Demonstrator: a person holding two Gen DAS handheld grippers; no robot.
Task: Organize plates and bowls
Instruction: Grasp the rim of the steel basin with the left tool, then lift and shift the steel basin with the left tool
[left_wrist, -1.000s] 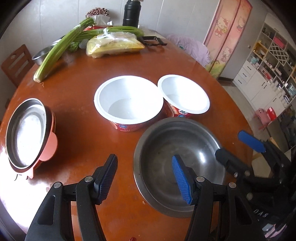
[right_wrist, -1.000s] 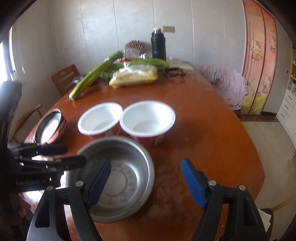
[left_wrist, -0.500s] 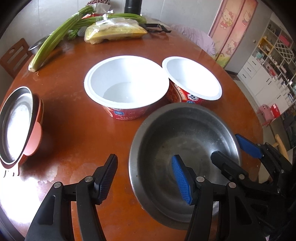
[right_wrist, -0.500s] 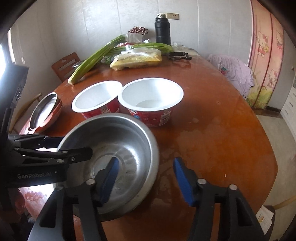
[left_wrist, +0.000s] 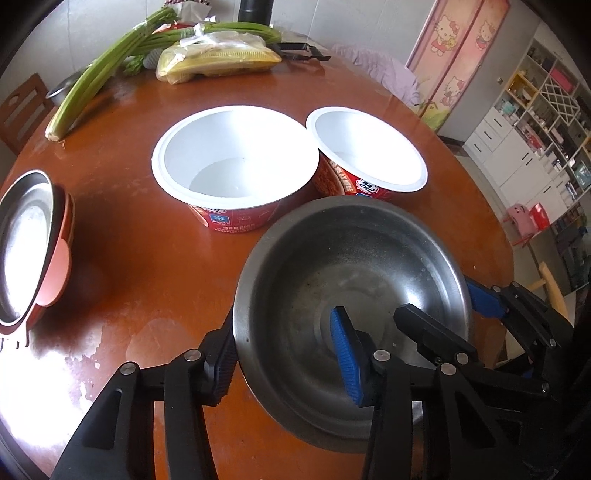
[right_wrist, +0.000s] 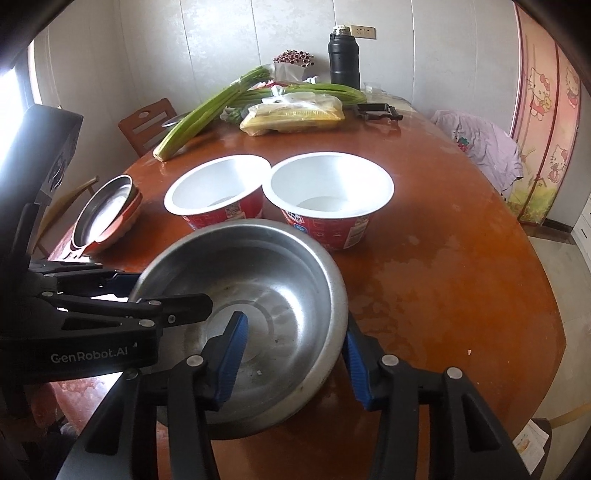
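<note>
A steel bowl (left_wrist: 332, 266) (right_wrist: 266, 266) stands at the near edge of the round table (left_wrist: 147, 258), in front of two white-lined red paper bowls (left_wrist: 236, 155) (left_wrist: 365, 147). My left gripper (left_wrist: 284, 332) straddles its left wall and is closing. The outer pad touches the outside, while the inner pad stands clear inside. My right gripper (right_wrist: 295, 325) straddles the opposite wall, still closing, with both pads against it. A steel plate nested in a red plate (left_wrist: 22, 240) sits far left.
Celery stalks (left_wrist: 96, 77), a bag of yellow noodles (left_wrist: 218, 59) and a black flask (right_wrist: 344, 59) lie at the table's far side. A wooden chair (right_wrist: 147, 122) stands behind the table. Wet patches mark the tabletop right of the bowls.
Both grippers came down over the steel bowl's rim and narrowed, the right one much more. The bowl slid slightly left, against the left gripper's outer finger.
</note>
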